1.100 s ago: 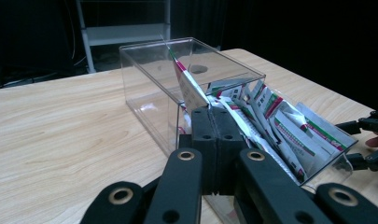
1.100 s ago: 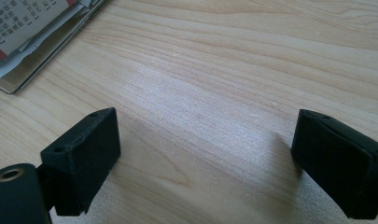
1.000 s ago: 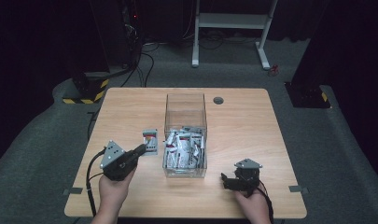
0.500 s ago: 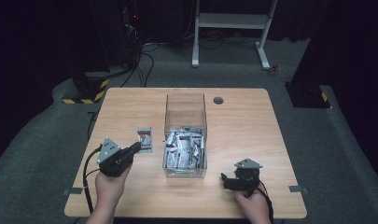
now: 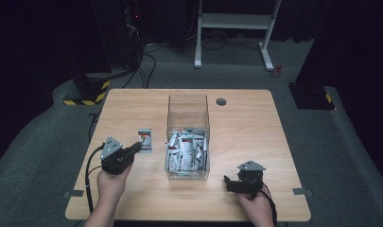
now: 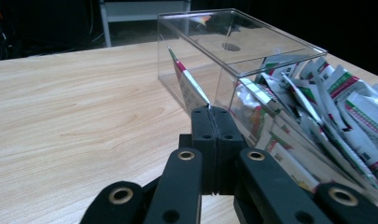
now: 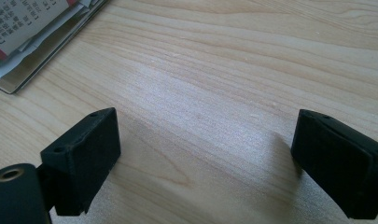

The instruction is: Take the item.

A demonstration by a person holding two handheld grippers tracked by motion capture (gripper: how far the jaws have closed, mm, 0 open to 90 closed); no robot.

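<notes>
A thin white sachet (image 6: 189,84) with red and green print is pinched at one edge, held on edge and tilted, just beside the clear box (image 5: 188,106), where lots more sachets (image 5: 185,151) are piled up.

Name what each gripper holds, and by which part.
The left gripper pinches a sachet by its near edge, beside the clear box. The right gripper is open over the table, holding nothing.

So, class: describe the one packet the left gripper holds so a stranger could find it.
Start at the clear box mid-table. Just left of it, the left gripper pinches one packet by its edge. Unlike the packets heaped inside the box, it is outside, alone.
</notes>
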